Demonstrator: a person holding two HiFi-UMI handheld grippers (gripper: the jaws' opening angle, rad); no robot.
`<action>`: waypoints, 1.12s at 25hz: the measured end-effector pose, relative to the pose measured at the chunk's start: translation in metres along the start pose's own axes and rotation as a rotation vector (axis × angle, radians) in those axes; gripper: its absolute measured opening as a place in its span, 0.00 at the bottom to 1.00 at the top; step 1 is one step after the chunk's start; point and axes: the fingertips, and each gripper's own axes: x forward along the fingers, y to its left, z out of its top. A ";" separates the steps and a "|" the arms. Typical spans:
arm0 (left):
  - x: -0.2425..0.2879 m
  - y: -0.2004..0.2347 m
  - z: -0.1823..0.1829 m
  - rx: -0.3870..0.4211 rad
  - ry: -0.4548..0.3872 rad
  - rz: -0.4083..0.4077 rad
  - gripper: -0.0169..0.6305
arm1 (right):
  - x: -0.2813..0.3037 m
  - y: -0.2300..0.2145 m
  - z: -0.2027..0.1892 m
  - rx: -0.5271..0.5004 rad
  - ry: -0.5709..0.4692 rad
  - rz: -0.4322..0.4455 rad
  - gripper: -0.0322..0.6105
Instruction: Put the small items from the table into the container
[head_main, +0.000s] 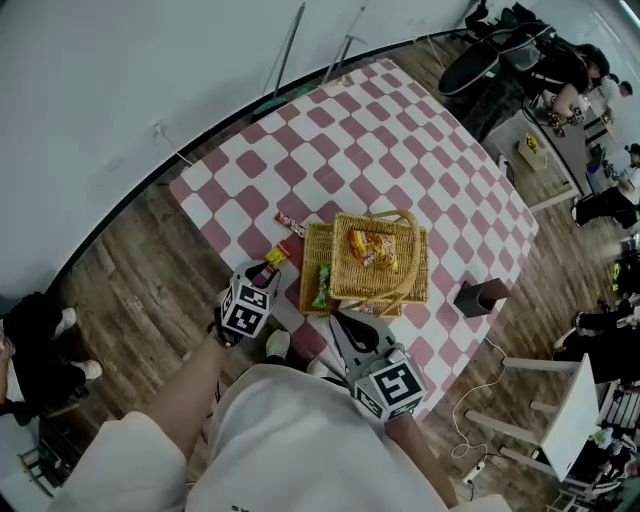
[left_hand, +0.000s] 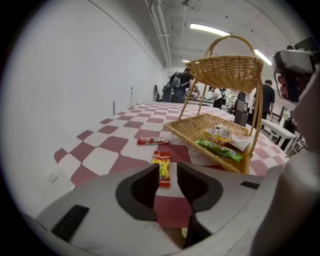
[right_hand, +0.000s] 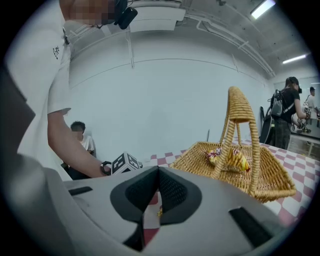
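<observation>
**Snack packets: 2 on the checked table (head_main: 400, 130), others in the basket (head_main: 408, 278)**

The 2-tier wicker basket stands near the table's front edge, with a green packet (left_hand: 220, 148) on its lower tray. Left gripper (left_hand: 168, 166): jaws spread, an orange packet (left_hand: 162, 170) lying on the cloth between them, unpinched. Right gripper (right_hand: 158, 172): jaws pressed together. A red packet (left_hand: 153, 141) lies just beyond the orange one.
</observation>
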 end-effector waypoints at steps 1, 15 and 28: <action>0.003 0.001 -0.001 0.002 0.006 -0.002 0.23 | 0.000 0.000 -0.001 0.001 0.002 -0.002 0.07; 0.031 0.009 -0.009 0.002 0.079 -0.010 0.39 | -0.005 -0.008 -0.004 0.015 0.023 -0.040 0.07; 0.045 0.012 -0.006 -0.015 0.119 -0.008 0.40 | -0.012 -0.014 -0.008 0.020 0.035 -0.071 0.07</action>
